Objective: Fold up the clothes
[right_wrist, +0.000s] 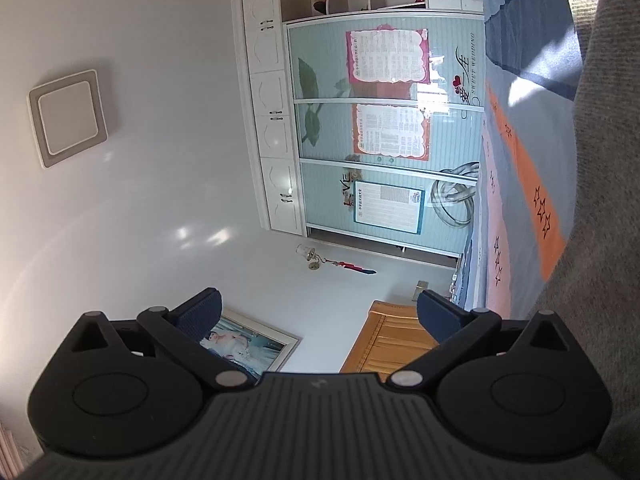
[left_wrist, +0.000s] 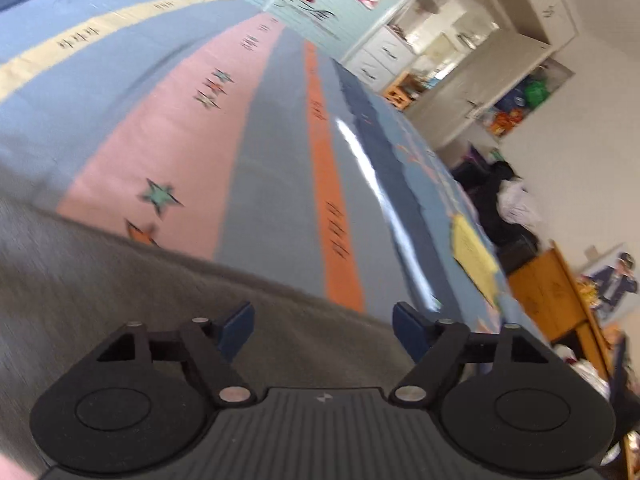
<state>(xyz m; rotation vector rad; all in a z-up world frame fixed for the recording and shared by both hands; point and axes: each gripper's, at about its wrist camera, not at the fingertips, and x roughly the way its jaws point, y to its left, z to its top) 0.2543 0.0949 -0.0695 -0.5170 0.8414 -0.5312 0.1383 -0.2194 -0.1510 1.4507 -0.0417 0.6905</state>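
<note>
Hovering above the bed, the left gripper (left_wrist: 323, 326) points down over a grey garment (left_wrist: 120, 280) that fills the left wrist view from nine o'clock round to six o'clock. Its jaws are spread wide and released, the blue pads (left_wrist: 240, 326) clear of the cloth, with only grey fabric seen below the gap. Beyond the garment's edge, toward twelve o'clock, the striped bedspread (left_wrist: 180, 120) runs on in pink, orange and blue-grey bands dotted with stars. At two o'clock stand white cabinets (left_wrist: 384, 56), and at four o'clock a wooden piece of furniture (left_wrist: 556, 300) sits past the bed's edge.

In the right wrist view, the right gripper (right_wrist: 320, 312) is tipped upward toward the room, with a square ceiling light (right_wrist: 68, 118) at nine o'clock. Its jaws are likewise spread and released, holding nothing; only the wall and a framed picture (right_wrist: 244, 346) show between them. At twelve to one o'clock is a wardrobe (right_wrist: 384, 128) with pale blue sliding doors and posters. The grey garment (right_wrist: 600, 240) shows again along the edge from two to five o'clock, lying over the striped bedspread (right_wrist: 520, 140), well apart from the right gripper's pads.
</note>
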